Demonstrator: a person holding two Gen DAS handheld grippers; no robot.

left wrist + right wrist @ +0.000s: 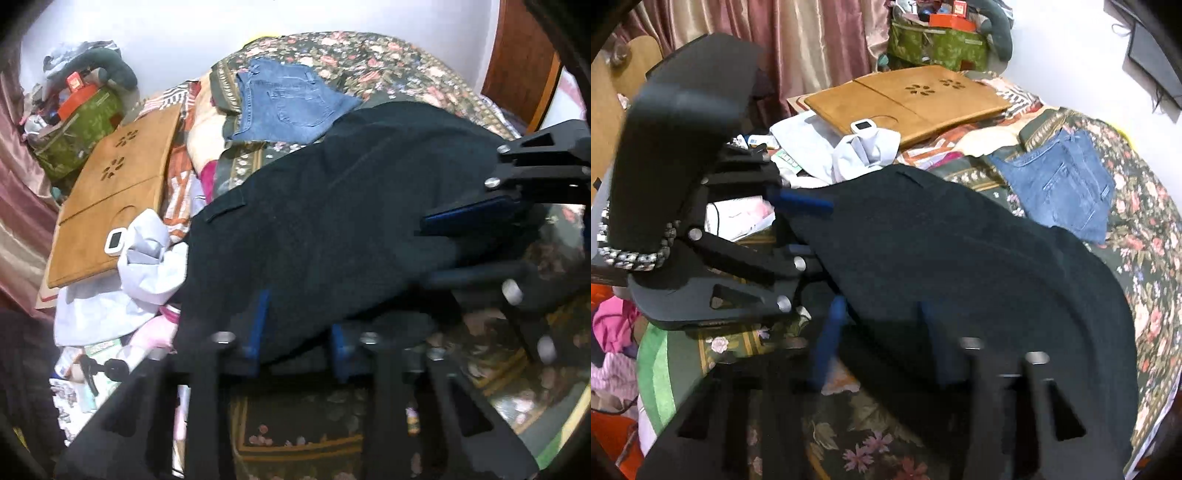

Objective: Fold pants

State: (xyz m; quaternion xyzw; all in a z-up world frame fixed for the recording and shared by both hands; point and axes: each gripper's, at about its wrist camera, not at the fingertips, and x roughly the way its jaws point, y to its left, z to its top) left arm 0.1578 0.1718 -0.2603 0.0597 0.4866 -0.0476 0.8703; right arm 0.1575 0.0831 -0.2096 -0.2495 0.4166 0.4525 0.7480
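Black pants (332,221) hang lifted over a floral bedspread (388,62), held at two points. My left gripper (299,332) has its blue-padded fingers (260,321) around the pants' near edge and looks shut on the cloth. My right gripper shows at the right of the left wrist view (461,236), clamped on the other end. In the right wrist view the black pants (960,258) drape over my right gripper (882,343), and the left gripper (798,221) grips the far end. Both views are motion-blurred.
Folded blue jeans (288,103) lie further up the bed, also seen in the right wrist view (1067,188). A tan wooden lap tray (114,192), white cloth (147,266), a green bag (74,133) and pink curtains (794,48) crowd the bed's side.
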